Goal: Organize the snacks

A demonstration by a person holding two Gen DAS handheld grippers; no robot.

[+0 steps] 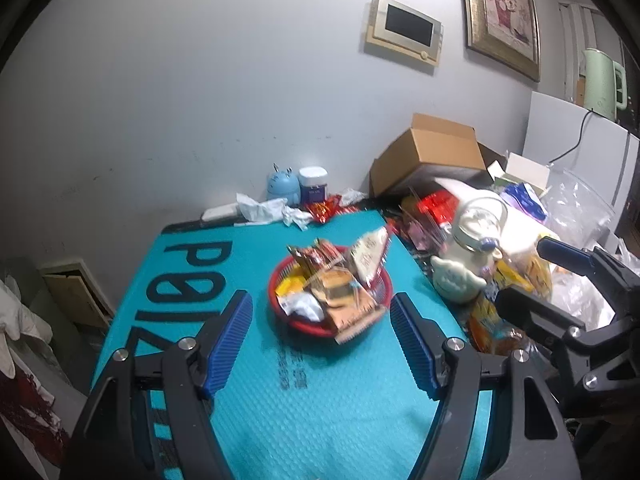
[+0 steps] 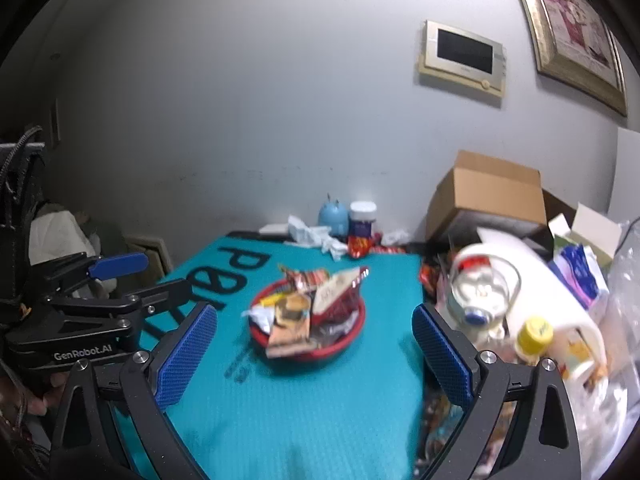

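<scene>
The left hand-held gripper [image 1: 320, 336] fills the bottom of its own view, its blue ribbed pads [image 1: 228, 344] standing apart with nothing between them. The right hand-held gripper [image 2: 314, 354] does the same in its view, its jaws spread wider and likewise empty. Each one also shows at the edge of the other's camera.

Just beyond both sets of fingers sits the red basket [image 1: 280, 312], round and shallow, on the teal mat [image 1: 320, 420] that covers the bench. It is heaped with snack packets [image 1: 340, 280]: brown, orange, yellow and white wrappers, some standing on end, one flat packet hanging over the near rim. Blur hides their print.

The mat carries large black letters on its left side. At its far edge lie crumpled white wrappers [image 1: 272, 210] and a red packet [image 1: 324, 212], with a small blue figurine [image 1: 283, 186] and a white-lidded jar [image 1: 313, 188] behind them against the grey wall. To the right of the mat stands a cluttered heap: a white round-bodied bottle [image 1: 468, 264], bags, clear plastic and an open cardboard box [image 1: 432, 156].
</scene>
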